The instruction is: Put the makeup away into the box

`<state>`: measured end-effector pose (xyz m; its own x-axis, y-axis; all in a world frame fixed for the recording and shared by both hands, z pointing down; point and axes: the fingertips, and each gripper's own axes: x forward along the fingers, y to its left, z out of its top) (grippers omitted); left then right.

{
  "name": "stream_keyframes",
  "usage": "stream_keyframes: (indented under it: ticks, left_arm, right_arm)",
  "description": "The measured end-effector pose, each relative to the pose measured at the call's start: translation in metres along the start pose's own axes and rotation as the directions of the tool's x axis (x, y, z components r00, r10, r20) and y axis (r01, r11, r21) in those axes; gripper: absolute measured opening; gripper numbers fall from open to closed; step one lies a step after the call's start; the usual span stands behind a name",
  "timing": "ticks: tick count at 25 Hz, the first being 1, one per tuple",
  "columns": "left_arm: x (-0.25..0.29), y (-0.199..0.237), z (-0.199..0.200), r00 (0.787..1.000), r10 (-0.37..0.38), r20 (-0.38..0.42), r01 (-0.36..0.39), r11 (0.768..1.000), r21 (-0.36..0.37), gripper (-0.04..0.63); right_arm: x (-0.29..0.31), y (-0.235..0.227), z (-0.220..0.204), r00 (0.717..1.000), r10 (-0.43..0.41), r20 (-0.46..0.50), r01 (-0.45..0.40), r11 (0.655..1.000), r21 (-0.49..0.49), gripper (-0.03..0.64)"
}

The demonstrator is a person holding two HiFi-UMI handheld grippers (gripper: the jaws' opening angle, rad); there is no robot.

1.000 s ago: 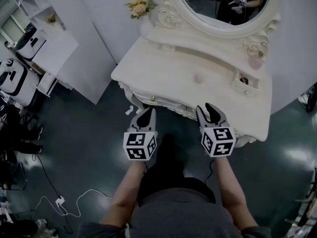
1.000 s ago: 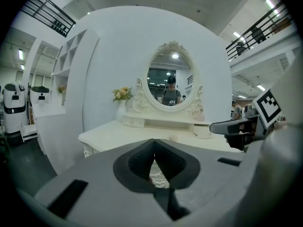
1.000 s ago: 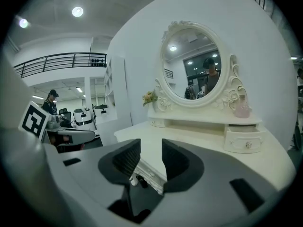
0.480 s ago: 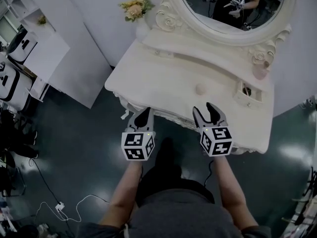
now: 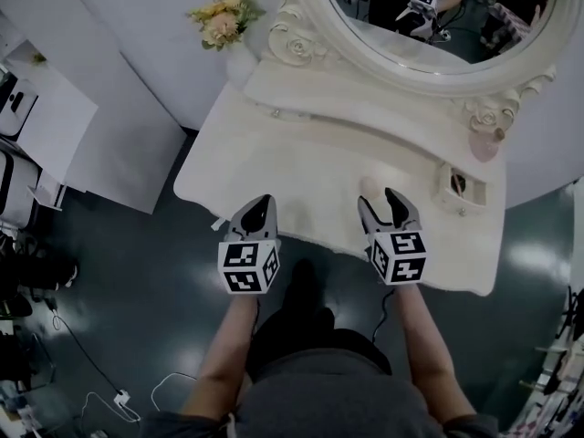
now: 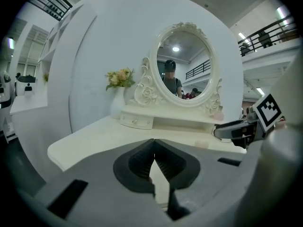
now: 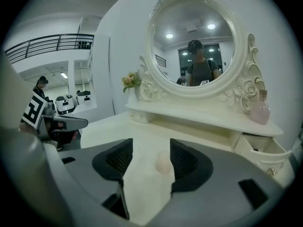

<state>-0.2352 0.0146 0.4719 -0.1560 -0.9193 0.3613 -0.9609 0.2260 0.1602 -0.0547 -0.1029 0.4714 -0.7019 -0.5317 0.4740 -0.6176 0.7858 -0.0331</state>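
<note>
Head view: both grippers out over the near edge of the dressing table (image 5: 292,167), side by side, well apart. Small pale pink makeup piece (image 5: 370,187) lying loose on the top, just ahead of the right gripper (image 5: 380,205); looks lined up for a straight-in pick. Box (image 5: 453,186), judged to be the little open drawer unit at the table's right end below the mirror (image 5: 429,26), near the piece, so a short carry once gripped. Left gripper (image 5: 263,204) off to the side over bare tabletop, nothing close to it; probably just parked clear of the work. Pink bottle (image 5: 484,144) on the shelf above the box, flowers (image 5: 219,21) at the far left corner; neither in the path.

Left gripper view: jaws together tip to tip, nothing between. No job for it at this step, by the look of it.

Right gripper view: jaws wide apart, just been opening, no contact on the pads (image 7: 118,157). Makeup piece framed in the gap but lying on the table beyond the tips, not yet between them. Wide gap likely for clearance round a soft, rounded piece. Box low right, drawer open and ready to receive. Inside of box not readable.
</note>
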Motion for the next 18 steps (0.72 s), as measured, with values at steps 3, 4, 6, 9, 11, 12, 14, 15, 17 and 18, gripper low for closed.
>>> stream_keyframes:
  ticks: [3, 4, 6, 9, 11, 12, 14, 15, 17, 18]
  left_arm:
    - [0.021, 0.004, 0.004, 1.0, -0.028, -0.015, 0.028, 1.0, -0.001, 0.006]
    - [0.027, 0.005, 0.004, 0.999, -0.037, -0.02, 0.037, 0.999, -0.002, 0.006]
    - [0.038, 0.006, 0.005, 0.998, -0.057, -0.032, 0.057, 0.998, -0.001, 0.006]
    - [0.053, 0.007, 0.005, 0.995, -0.082, -0.048, 0.082, 0.997, -0.001, 0.006]
    - [0.062, 0.009, 0.004, 0.994, -0.095, -0.06, 0.094, 0.996, -0.005, 0.006]
    - [0.066, 0.009, 0.004, 0.993, -0.1, -0.066, 0.099, 0.995, -0.007, 0.006]
    - [0.073, 0.01, 0.002, 0.991, -0.109, -0.076, 0.108, 0.994, -0.011, 0.006]
    - [0.076, 0.01, 0.001, 0.99, -0.113, -0.081, 0.113, 0.994, -0.013, 0.006]
    - [0.082, 0.011, -0.001, 0.988, -0.122, -0.089, 0.121, 0.992, -0.015, 0.006]
    - [0.084, 0.011, -0.001, 0.988, -0.127, -0.093, 0.126, 0.992, -0.017, 0.006]
  right_arm:
    - [0.016, -0.009, -0.001, 0.999, -0.021, -0.034, 0.021, 1.0, -0.001, 0.261]
    - [0.021, -0.012, -0.003, 0.999, -0.027, -0.047, 0.027, 1.0, 0.0, 0.262]
    - [0.03, -0.015, -0.007, 0.997, -0.041, -0.072, 0.042, 0.999, 0.004, 0.264]
    - [0.04, -0.019, -0.015, 0.992, -0.058, -0.11, 0.06, 0.998, 0.013, 0.264]
    - [0.046, -0.022, -0.021, 0.988, -0.064, -0.138, 0.067, 0.998, 0.018, 0.265]
    - [0.048, -0.023, -0.025, 0.986, -0.066, -0.152, 0.07, 0.997, 0.019, 0.265]
    - [0.053, -0.025, -0.032, 0.981, -0.07, -0.182, 0.075, 0.997, 0.019, 0.267]
    - [0.056, -0.026, -0.036, 0.978, -0.072, -0.196, 0.077, 0.997, 0.018, 0.267]
    - [0.061, -0.027, -0.042, 0.972, -0.075, -0.221, 0.081, 0.997, 0.018, 0.267]
    - [0.063, -0.027, -0.044, 0.97, -0.076, -0.232, 0.082, 0.996, 0.019, 0.267]
